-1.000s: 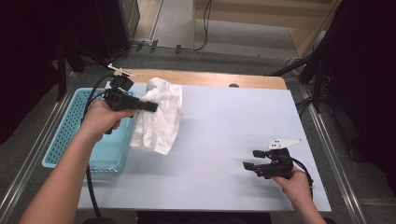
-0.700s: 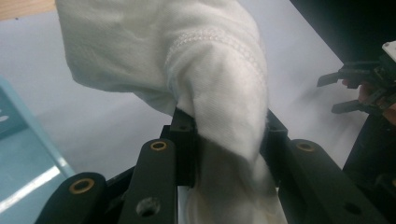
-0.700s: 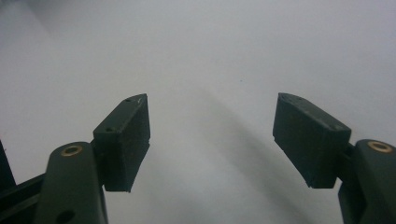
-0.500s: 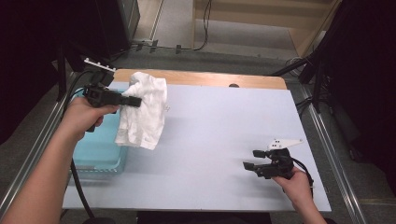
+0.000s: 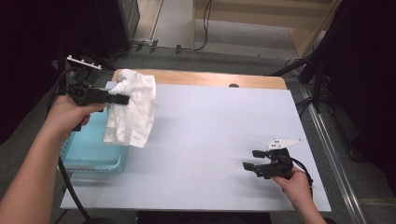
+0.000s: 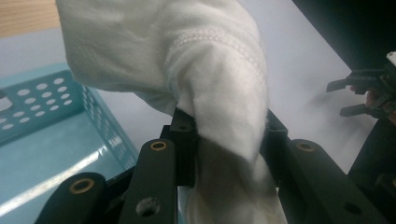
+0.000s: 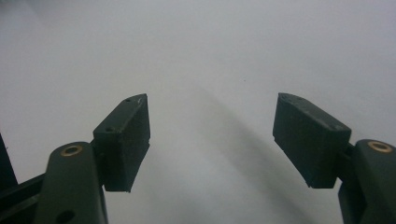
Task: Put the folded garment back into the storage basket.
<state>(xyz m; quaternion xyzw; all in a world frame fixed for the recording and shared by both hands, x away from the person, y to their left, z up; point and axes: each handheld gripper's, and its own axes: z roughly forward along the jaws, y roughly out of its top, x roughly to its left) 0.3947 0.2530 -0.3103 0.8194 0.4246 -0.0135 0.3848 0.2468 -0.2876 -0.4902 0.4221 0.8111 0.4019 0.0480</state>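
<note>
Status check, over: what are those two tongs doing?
Left tongs shut on white cloth, lifted beside teal basket. Right tongs open, empty. Nothing in the way.

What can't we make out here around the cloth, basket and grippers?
- Basket floor, high view: the hanging white cloth and the left hand cover part of it, so its contents cannot be judged.
- Left gripper, left gripper view: the cloth wraps over the fingers, hiding the pads' contact.
- Cloth type: bunched, edges cropped at top and bottom of the left gripper view.
- Right gripper, right gripper view: blurred bare table, no landmarks.
</note>
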